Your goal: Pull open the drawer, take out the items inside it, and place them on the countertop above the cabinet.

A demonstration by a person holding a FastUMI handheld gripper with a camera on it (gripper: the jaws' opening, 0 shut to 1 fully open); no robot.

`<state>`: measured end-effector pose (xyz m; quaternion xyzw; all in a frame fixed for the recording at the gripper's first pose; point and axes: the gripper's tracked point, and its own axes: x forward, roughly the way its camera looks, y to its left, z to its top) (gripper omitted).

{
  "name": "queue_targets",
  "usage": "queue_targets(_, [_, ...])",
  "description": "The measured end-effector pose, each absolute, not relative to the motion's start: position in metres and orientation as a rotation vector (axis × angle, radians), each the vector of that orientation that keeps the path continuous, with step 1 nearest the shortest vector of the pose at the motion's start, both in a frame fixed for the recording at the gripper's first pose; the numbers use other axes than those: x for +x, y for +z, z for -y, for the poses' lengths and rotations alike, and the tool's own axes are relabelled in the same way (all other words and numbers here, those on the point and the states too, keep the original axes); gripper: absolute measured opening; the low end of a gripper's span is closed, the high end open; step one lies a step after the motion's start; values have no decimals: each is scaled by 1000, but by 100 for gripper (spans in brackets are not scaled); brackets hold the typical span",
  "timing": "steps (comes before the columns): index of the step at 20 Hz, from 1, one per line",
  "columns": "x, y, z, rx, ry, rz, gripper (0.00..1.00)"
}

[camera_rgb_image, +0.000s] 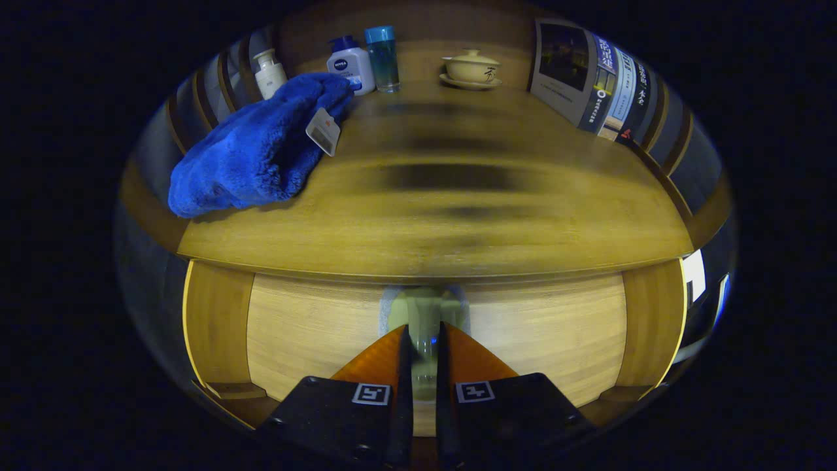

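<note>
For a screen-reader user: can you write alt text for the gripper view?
The gripper has its two fingers closed on the pale handle of a light wooden drawer front. Above it, the wooden countertop holds a fluffy blue towel, three bottles, a cream lidded teacup and leaning books.

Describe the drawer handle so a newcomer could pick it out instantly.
Start at the wooden countertop; just below its front edge is the pale wood drawer front. At its middle sits the drawer handle, a pale greenish knob on a light backing, with the gripper fingers closed around it. It is the only fitting on that panel.
</note>
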<state>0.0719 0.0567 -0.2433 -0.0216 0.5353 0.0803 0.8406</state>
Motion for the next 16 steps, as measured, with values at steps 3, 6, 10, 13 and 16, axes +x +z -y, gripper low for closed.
queue_targets(3, [61, -229, -58, -14, 178, -1113, 23])
queue_targets(6, [51, -215, -56, 16, 175, -1089, 23])
queue_targets(10, [38, -196, -51, 39, 163, -1050, 23])
queue_targets(13, [29, -178, -48, 51, 160, -1015, 23])
queue_targets(16, [20, -159, -46, 52, 160, -974, 23])
